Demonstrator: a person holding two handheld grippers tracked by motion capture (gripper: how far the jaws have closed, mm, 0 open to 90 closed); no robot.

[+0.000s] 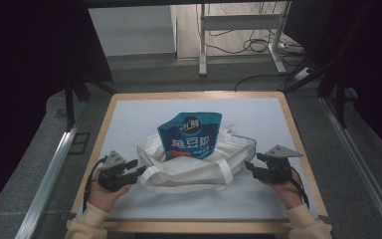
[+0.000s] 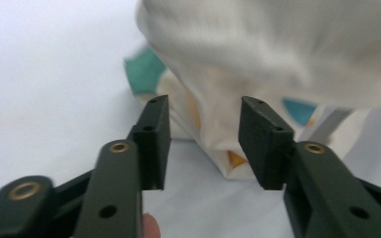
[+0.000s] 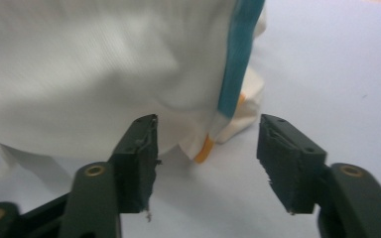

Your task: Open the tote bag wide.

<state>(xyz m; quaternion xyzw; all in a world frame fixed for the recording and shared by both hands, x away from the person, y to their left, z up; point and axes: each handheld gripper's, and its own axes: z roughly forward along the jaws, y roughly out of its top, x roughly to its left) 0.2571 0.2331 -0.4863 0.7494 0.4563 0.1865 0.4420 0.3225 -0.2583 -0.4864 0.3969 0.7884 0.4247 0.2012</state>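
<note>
A white cloth tote bag lies in the middle of a white-covered table, with a blue snack pouch standing out of its far mouth. A person's left gripper sits at the bag's left corner, jaws open, the cloth corner lying between them in the left gripper view. The right gripper waits just off the bag's right corner, jaws spread wide and empty. The likely risk: if both jaws close on thin single layers and lift, the loose fabric could slip free, or the bag could sag and tip the pouch out onto the table.
</note>
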